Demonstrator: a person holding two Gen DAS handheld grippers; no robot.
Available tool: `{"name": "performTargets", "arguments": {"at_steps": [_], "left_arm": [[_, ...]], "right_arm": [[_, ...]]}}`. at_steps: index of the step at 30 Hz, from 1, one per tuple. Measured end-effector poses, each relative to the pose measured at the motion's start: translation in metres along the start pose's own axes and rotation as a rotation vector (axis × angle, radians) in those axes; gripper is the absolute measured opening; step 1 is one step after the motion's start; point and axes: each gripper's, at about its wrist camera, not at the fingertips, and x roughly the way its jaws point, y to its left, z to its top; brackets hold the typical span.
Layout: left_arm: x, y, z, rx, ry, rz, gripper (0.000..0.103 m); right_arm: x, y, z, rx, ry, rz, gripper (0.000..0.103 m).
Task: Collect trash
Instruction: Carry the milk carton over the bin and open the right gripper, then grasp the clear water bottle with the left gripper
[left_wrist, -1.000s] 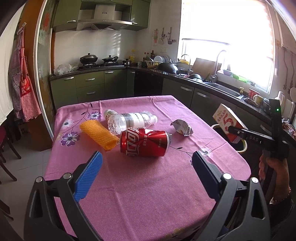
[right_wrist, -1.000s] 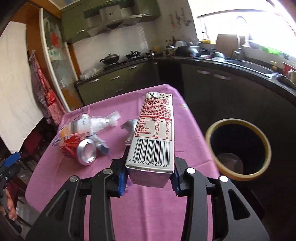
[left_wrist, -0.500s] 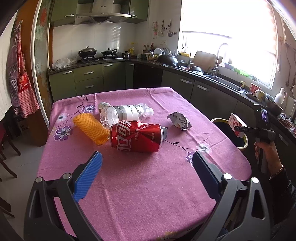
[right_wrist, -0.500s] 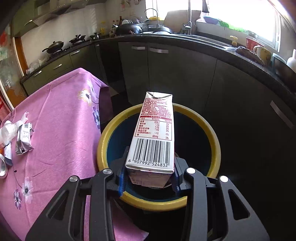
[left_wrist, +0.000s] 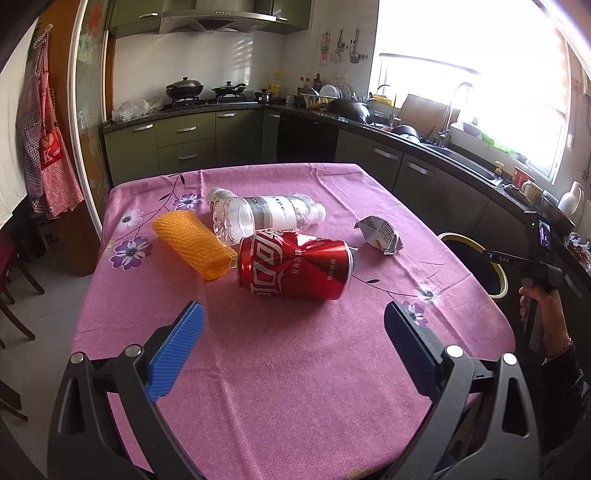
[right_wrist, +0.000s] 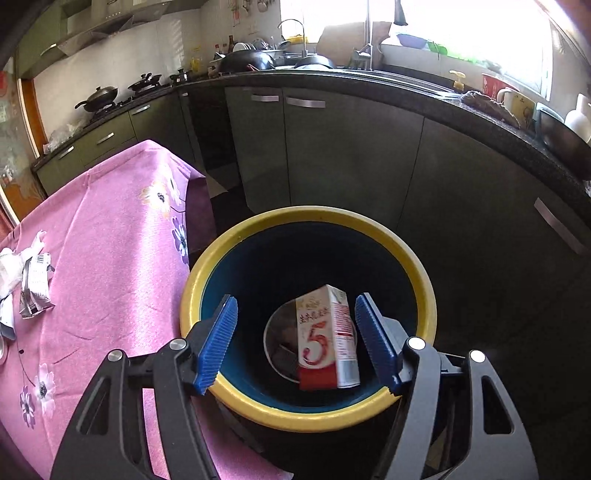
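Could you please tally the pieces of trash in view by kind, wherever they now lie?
Can: 1
Bottle: 1
Foam net: 1
Wrapper: 1
Carton, in the bin: 1
Total: 5

Both tongs: black triangulated frames, silver screws, ribbed blue pads (right_wrist: 218, 343). Person's wrist: dark sleeve (left_wrist: 565, 373), beaded bracelet (left_wrist: 558, 350).

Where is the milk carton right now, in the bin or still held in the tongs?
In the bin. The milk carton lies inside the yellow-rimmed bin, below the right tongs, whose jaws have just opened.
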Motion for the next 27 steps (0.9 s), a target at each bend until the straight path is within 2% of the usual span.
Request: {"name": "performTargets", "arguments": {"at_steps": [8, 11, 13, 16, 20, 22, 24, 27], "left_arm": [[0.010, 0.023, 0.041, 0.043, -0.002, -0.118, 0.093], [0.024, 0.020, 0.059, 0.143, 0.018, -0.174, 0.093], [0.037, 0.014, 0.075, 0.234, 0.039, -0.170, 0.093], [0.064, 0.008, 0.103, 0.353, 0.096, -0.188, 0.093], [0.108, 0.006, 0.131, 0.447, 0.226, -0.243, 0.093], [0.129, 0.004, 0.135, 0.518, 0.267, -0.240, 0.089], [0.145, -0.002, 0.134, 0.582, 0.319, -0.268, 0.071], [0.165, -0.009, 0.129, 0.659, 0.385, -0.282, 0.060]], "right_arm": [[-0.013, 0.021, -0.002, -0.045, -0.010, 0.033, 0.066], [-0.013, 0.027, -0.001, -0.054, -0.004, 0.041, 0.066], [-0.014, 0.031, 0.000, -0.061, -0.005, 0.046, 0.066], [-0.018, 0.035, 0.001, -0.068, -0.011, 0.052, 0.066], [-0.026, 0.040, -0.002, -0.067, -0.021, 0.056, 0.066], [-0.031, 0.039, -0.003, -0.061, -0.026, 0.059, 0.066], [-0.034, 0.037, -0.004, -0.057, -0.025, 0.057, 0.066], [-0.038, 0.034, -0.005, -0.043, -0.025, 0.052, 0.066]]}}
